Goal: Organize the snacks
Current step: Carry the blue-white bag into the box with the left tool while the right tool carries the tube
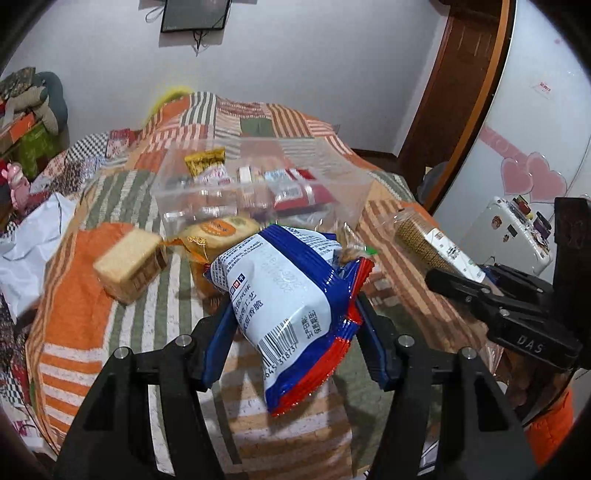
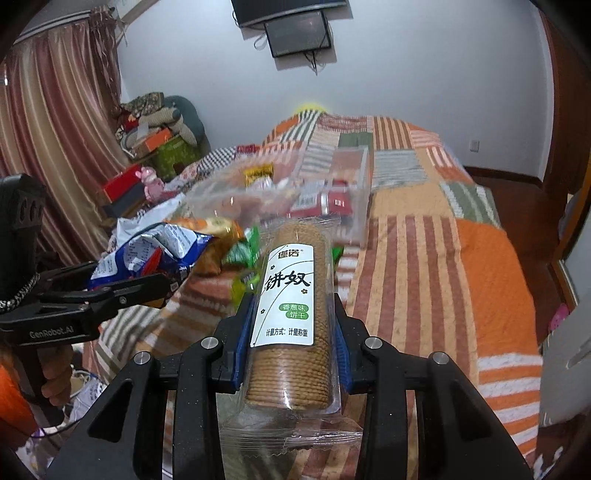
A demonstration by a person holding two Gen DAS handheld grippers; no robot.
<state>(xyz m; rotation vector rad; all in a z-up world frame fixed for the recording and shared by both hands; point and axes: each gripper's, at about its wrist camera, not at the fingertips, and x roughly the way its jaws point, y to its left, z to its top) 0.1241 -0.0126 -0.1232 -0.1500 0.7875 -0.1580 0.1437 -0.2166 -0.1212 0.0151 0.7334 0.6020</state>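
Bin (image 1: pixel 354 184): several snacks in. Left gripper (image 1: pixel 295 306) jaws grasping bag (image 1: pixel 280 291); right gripper (image 2: pixel 293 325) jaws grasping biscuits (image 2: pixel 291 295). Cake (image 1: pixel 129 264), others on bed (image 2: pixel 424 266) remain.

Patchwork striped quilt (image 2: pixel 424 258), striped curtain (image 2: pixel 55 122), wall-mounted screen (image 2: pixel 297 31), wooden door frame (image 1: pixel 465 85)

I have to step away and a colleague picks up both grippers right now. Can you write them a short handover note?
Left gripper: shut on the blue and white snack bag, held above the bed.
Right gripper: shut on the cracker sleeve, also held up.
Clear plastic bin sits on the patchwork quilt ahead of both grippers; several small packets already lie inside.
Left to do: put both held items in the bin, then the sponge cake, the round pastry and the green packets lying loose in front of it.
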